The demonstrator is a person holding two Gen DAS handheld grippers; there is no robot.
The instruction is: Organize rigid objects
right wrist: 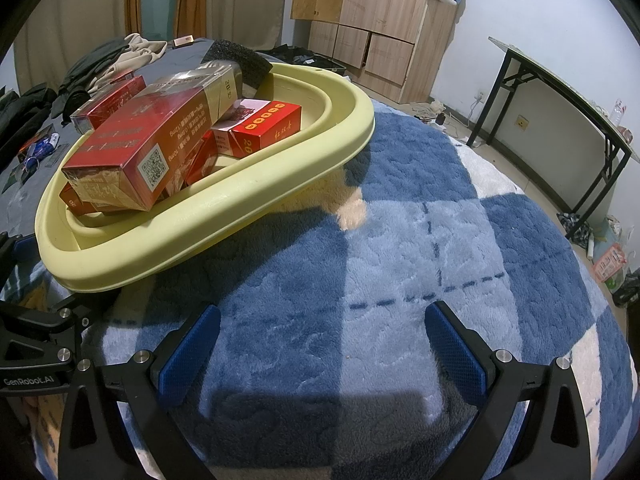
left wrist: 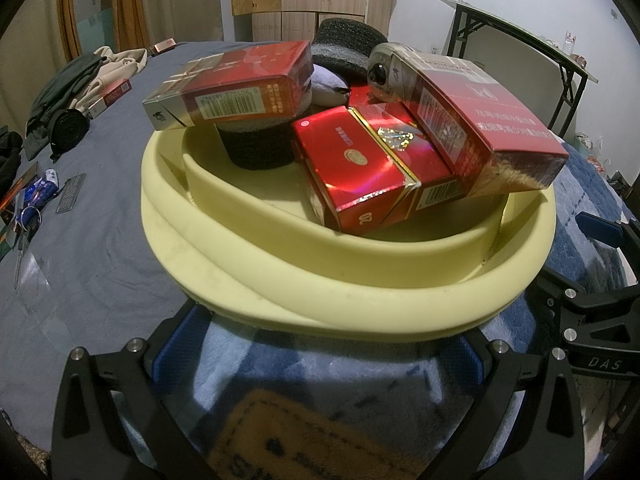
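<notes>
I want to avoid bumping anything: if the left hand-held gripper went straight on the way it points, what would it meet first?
Probably the near rim of the yellow basin, just ahead of the open left hand-held gripper; depth is hard to judge.

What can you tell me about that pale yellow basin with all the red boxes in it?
The pale yellow basin is oval, apparently of soft matte plastic or rubber, with a thick rolled rim and folded inner rings, as if collapsible. It sits tilted on a blue and white checked blanket, partly propped on a beige lump. Inside lie several red cigarette packs, some jutting over the rim, and pieces of dark foam. The left gripper stands open beside its near edge; contact is unclear.
</notes>
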